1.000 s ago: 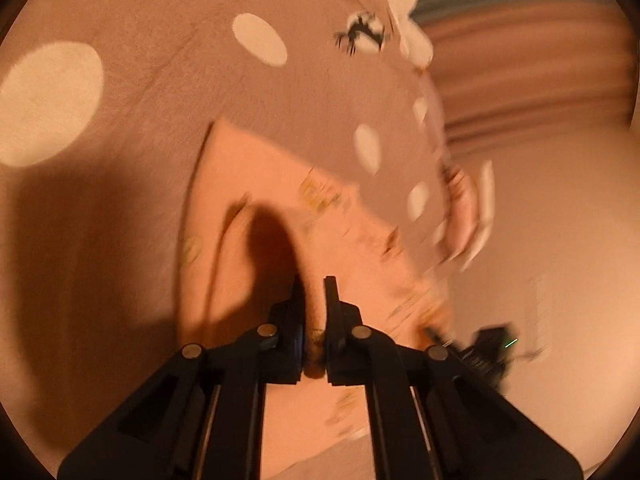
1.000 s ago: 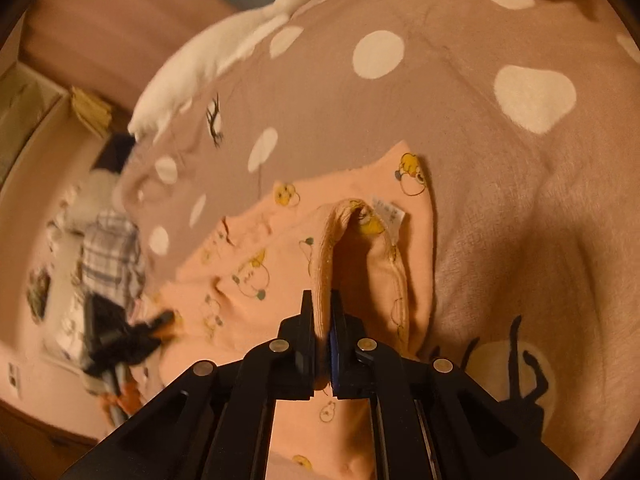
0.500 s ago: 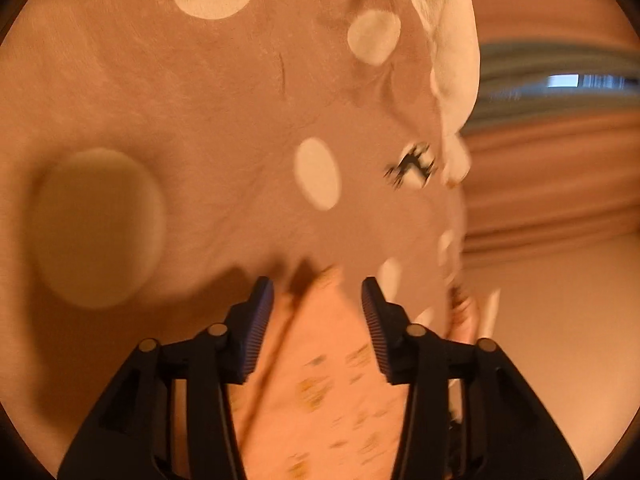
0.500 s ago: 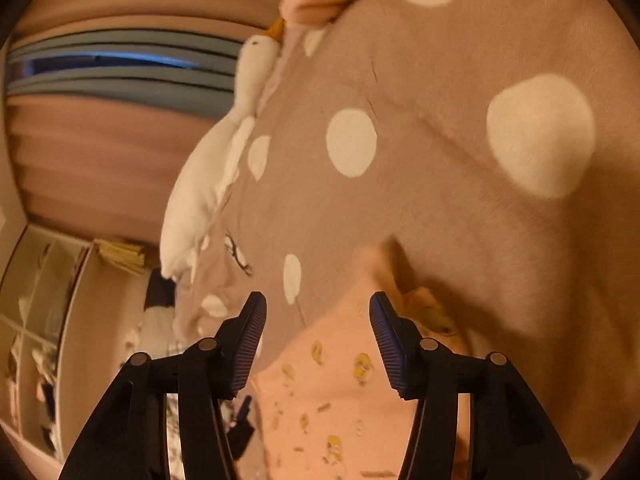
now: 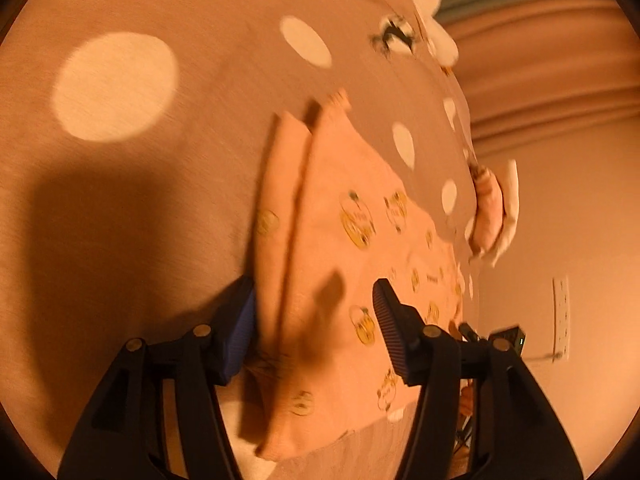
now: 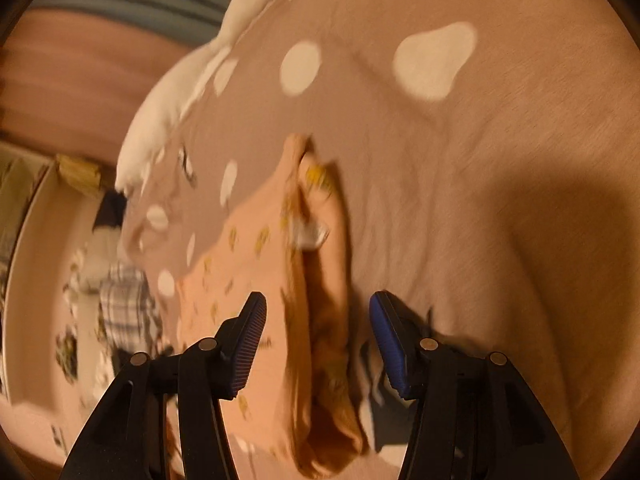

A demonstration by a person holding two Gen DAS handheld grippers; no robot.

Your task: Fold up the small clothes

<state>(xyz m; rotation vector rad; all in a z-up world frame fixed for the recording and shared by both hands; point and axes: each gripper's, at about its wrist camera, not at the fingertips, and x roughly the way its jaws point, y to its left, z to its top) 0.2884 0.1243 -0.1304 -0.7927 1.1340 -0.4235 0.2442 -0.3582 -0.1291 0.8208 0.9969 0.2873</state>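
Item 1, peach printed garment (image 5: 340,264), soft, light, limp, lying folded on the polka-dot bedspread (image 5: 168,208): left gripper (image 5: 316,332) opening over its doubled edge, right gripper (image 6: 316,344) released astride its fold; best pinched at hem corners.

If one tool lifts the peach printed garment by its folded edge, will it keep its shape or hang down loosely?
The peach printed cotton garment would probably droop: its folded edge already lies in soft, uneven ridges. It seems light, since it barely dents the dotted brown bedcover. The layers may slide apart, as nothing visible holds them together.
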